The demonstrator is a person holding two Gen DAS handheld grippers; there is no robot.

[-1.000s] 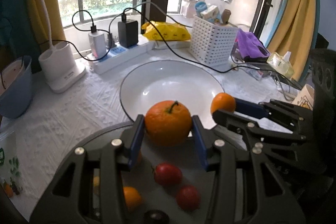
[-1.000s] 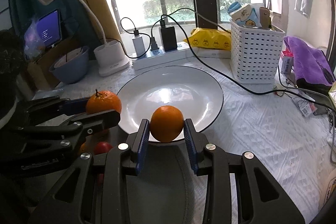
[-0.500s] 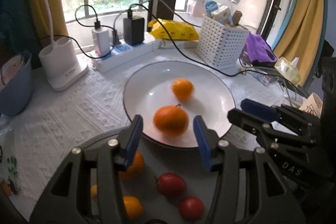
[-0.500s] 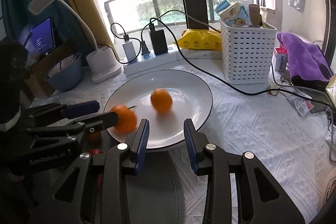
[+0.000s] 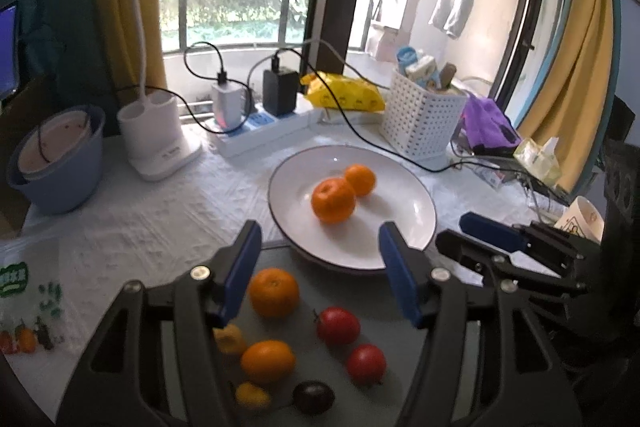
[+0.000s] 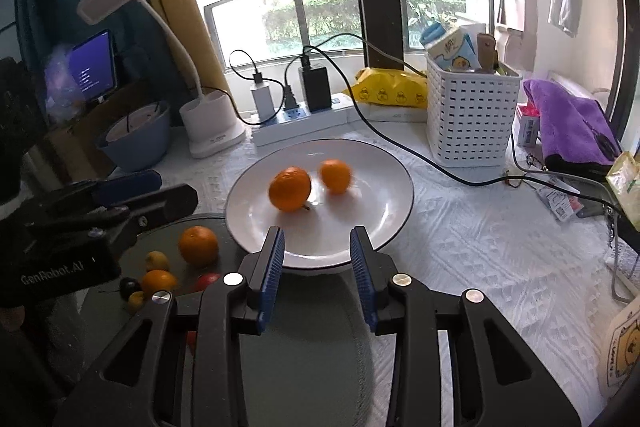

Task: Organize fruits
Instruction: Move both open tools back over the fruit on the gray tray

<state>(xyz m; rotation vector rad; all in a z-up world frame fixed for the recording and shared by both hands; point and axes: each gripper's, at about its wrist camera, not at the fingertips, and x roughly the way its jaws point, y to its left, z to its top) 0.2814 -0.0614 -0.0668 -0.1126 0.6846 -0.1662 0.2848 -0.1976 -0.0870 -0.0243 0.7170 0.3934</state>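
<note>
Both my grippers, left (image 5: 320,267) and right (image 6: 318,267), have jaws apart (empty); two oranges (image 5: 333,199) sit on the plate (image 5: 400,235) at 12 o'clock.

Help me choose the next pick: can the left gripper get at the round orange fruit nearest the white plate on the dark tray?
Probably yes. The left gripper is open above the dark tray, and the orange fruit sits uncovered beside its left finger, apart from the red tomatoes.

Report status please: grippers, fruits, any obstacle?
Left gripper open, right gripper open. Two oranges on white plate. Black cable near plate.
</note>
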